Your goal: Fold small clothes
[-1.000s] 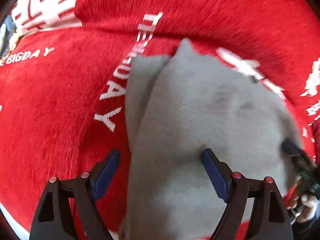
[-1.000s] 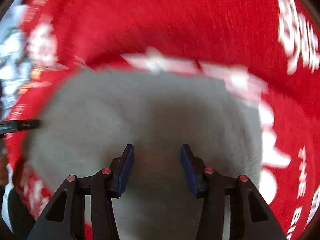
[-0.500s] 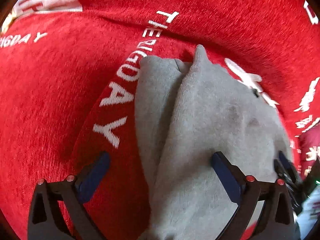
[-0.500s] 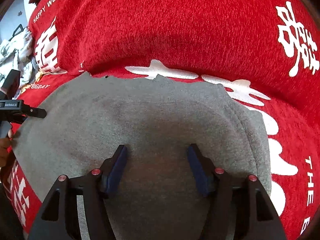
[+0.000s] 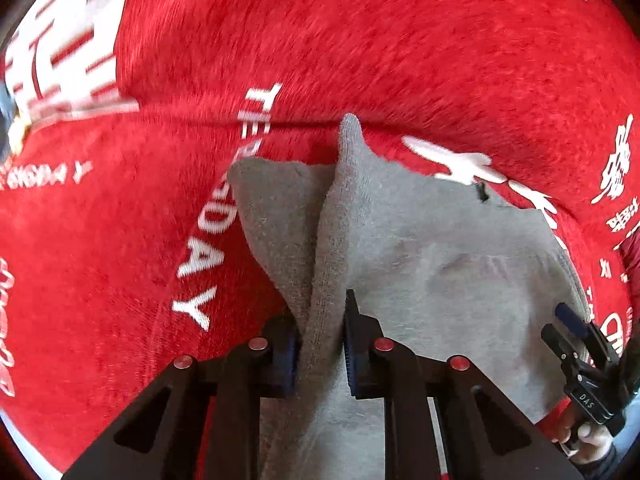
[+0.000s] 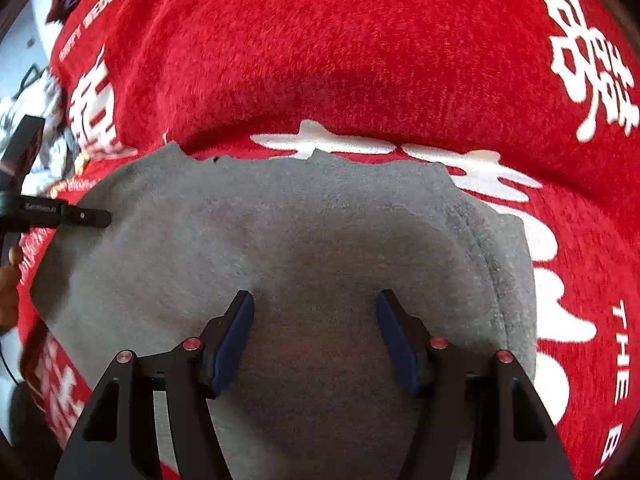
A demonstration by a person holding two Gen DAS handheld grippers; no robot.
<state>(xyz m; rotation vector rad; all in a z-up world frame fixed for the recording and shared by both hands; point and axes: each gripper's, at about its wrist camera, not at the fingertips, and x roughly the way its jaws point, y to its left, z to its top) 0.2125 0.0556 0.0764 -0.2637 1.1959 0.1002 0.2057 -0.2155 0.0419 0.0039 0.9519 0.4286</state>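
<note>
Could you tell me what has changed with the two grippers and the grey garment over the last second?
The left gripper, wide open before, has just closed on a raised fold at the edge of the grey garment. The right gripper opened a little wider and holds nothing. The garment still lies on the red blanket.

The left gripper [image 5: 320, 344] was wide open over the gray cloth [image 5: 432, 272], and its jaws have just been closing. Now they pinch a ridge of the gray cloth, and that ridge stands up off the red blanket [image 5: 360, 40]. The right gripper [image 6: 316, 336] opened a bit wider above the gray cloth.
</note>
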